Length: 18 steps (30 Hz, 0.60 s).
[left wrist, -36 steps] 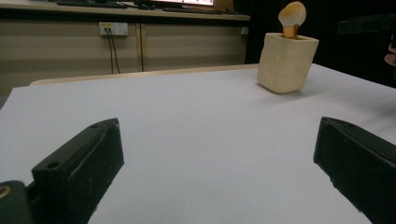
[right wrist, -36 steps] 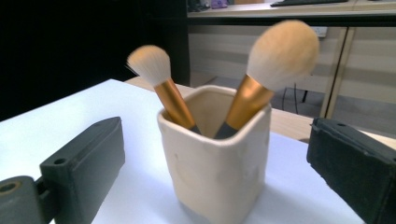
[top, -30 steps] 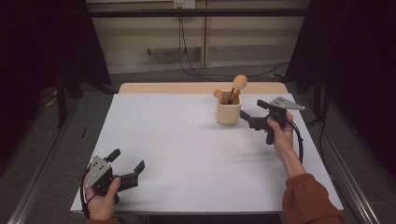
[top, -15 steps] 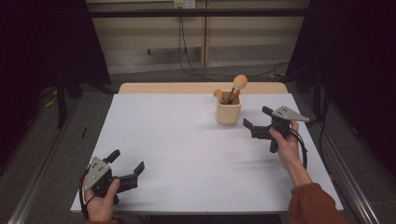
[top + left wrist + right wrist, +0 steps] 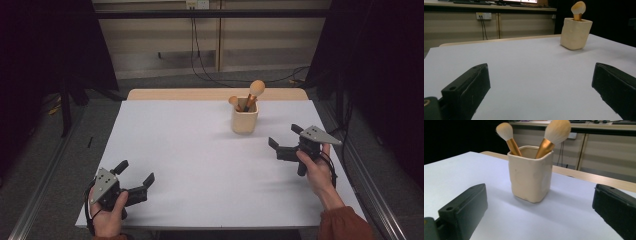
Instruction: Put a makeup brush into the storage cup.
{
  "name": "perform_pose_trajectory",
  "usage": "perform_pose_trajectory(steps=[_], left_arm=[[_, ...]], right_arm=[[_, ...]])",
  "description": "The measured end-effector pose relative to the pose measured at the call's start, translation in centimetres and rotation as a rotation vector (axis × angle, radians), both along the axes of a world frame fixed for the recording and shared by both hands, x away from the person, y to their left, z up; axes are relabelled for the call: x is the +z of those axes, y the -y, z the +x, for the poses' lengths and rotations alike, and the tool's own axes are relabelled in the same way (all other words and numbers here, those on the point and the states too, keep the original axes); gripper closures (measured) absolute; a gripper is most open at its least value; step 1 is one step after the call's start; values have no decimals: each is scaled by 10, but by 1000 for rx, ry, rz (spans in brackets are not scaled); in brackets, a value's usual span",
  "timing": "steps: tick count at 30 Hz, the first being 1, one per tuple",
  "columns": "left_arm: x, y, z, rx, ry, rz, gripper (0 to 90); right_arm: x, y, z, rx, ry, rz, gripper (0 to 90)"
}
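Looking down, we see the white table (image 5: 200, 150) with our left gripper (image 5: 135, 175) at its near left corner, jaws spread and empty. Our right gripper (image 5: 282, 142), also spread, sits just right of the cream cup (image 5: 245, 121) holding two brushes (image 5: 556, 132).

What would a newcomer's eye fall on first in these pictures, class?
The cream cup stands alone toward the far right of the white table, with two soft brushes leaning out of it. The right tool sits open just beside it, jaws toward the cup. The left tool waits open at the near left corner.
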<state>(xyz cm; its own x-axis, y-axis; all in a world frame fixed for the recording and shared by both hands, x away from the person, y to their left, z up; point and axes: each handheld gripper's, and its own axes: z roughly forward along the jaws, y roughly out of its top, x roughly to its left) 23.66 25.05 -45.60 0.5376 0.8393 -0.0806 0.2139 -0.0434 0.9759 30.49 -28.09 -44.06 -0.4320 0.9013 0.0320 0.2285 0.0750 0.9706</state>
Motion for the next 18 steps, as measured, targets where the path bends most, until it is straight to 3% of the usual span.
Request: perform_pose_trajectory(steps=[11,16,18], left_arm=[[1,0,1,5,6,-5,18],[1,0,2,1,3,2,19],[1,-1,1,3,2,-1,19]], right_arm=[[-9,12,-30,-20,-24,17,0],[-8,14,-44,-21,-13,-2,0],[-9,15,-49,-29,-6,16,0]])
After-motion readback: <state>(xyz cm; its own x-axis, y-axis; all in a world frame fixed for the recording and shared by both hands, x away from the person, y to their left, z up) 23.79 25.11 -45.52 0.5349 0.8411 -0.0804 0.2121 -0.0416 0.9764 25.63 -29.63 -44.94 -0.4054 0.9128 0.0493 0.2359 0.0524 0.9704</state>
